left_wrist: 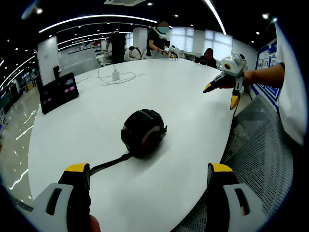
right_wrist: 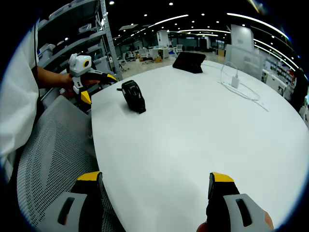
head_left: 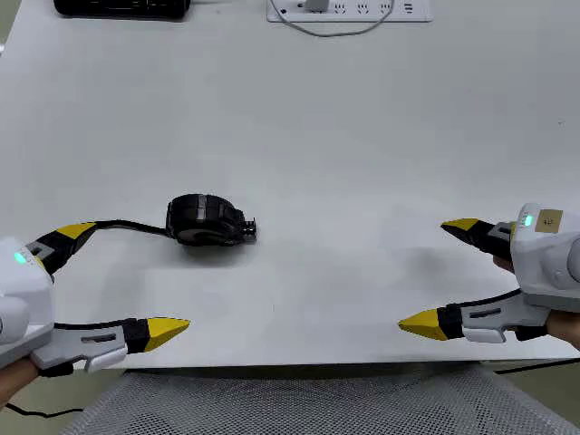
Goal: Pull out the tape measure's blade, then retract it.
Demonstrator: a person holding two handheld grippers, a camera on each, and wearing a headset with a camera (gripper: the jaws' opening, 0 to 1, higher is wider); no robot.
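**Both grippers spread wide, tape measure untouched between them**

The left gripper (head_left: 127, 279) has its two yellow-tipped jaws set wide apart and grips nothing. In the head view one tip sits farther from the table's near edge, and the other reaches out just above that edge. The gripper body lies low at the left, held level and pointing inward across the white table (head_left: 362, 136). The right gripper (head_left: 426, 274) mirrors it from the other side. Its jaws are also parted wide and hold nothing, its tips point left, and a hand is wrapped behind its white body.

The tape measure (head_left: 208, 220), a black rounded case, lies on the table ahead of the left gripper's jaws and well apart from the right gripper. Its blade is wound in, with the end at the case mouth on the side facing the right gripper. A black cord (head_left: 131, 226) runs from the case toward the left gripper, and its free end lies just beside the farther jaw tip. Whether the two touch cannot be told.

The count is two grippers, four yellow tips, one tape measure and one cord. At the far edge of the table there is one white power strip (head_left: 349, 9) with a white cable, and one dark screen (left_wrist: 58, 92). A grey mesh chair seat (head_left: 299, 403) shows below the table's near edge.
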